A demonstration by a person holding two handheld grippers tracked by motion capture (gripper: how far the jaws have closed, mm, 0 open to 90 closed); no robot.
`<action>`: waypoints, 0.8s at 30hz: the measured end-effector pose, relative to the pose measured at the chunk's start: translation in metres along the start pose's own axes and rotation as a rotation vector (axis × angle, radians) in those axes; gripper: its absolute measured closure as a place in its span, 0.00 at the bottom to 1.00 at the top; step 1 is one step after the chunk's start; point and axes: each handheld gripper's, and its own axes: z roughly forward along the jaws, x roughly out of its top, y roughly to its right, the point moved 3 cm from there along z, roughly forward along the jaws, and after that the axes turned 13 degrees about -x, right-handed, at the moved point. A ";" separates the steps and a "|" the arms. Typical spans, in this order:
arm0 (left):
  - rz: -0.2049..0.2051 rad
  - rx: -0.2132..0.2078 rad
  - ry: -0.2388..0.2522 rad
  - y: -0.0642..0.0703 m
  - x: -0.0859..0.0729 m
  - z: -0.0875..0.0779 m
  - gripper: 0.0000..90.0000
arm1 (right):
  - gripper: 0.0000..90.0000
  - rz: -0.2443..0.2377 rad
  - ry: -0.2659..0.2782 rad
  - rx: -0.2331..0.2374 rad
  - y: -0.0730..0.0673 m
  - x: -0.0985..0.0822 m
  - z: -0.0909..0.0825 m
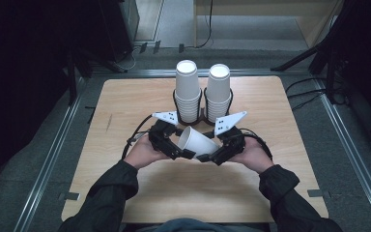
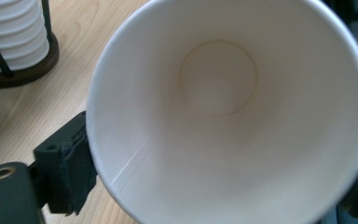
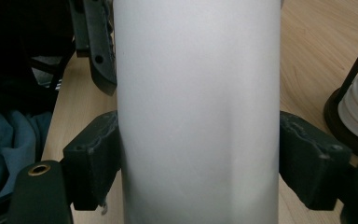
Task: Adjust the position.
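Cup (image 1: 198, 140) lies sideways above the table's middle, pinched around its body by the right claw (image 1: 207, 157); the left claw (image 1: 186, 153) sits at its rim, grip unclear. Stacking in the holder (image 1: 203, 115) remains.

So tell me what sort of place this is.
Probably a lab or recording workspace, not a home: a small wooden table stands on grey floor between metal floor rails, with dark equipment stands and cables around, and two stacks of paper cups in a holder.

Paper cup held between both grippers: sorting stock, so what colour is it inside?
Plain white paper cup, clearest in left gripper view.
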 end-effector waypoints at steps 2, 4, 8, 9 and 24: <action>0.002 -0.001 -0.001 0.001 0.000 -0.002 0.10 | 0.24 -0.004 0.003 0.002 0.000 0.000 0.000; -0.008 -0.004 -0.003 0.000 0.000 -0.002 0.12 | 0.24 -0.004 0.003 0.002 0.000 0.001 0.001; -0.023 -0.015 -0.012 -0.002 -0.001 -0.001 0.15 | 0.25 0.002 -0.014 0.008 0.001 -0.001 0.002; -0.027 -0.018 -0.014 -0.002 -0.001 -0.002 0.16 | 0.25 0.004 -0.016 0.010 0.001 -0.001 0.002; -0.031 -0.018 -0.048 0.000 0.000 -0.008 0.17 | 0.15 0.063 -0.112 0.030 0.002 -0.005 0.007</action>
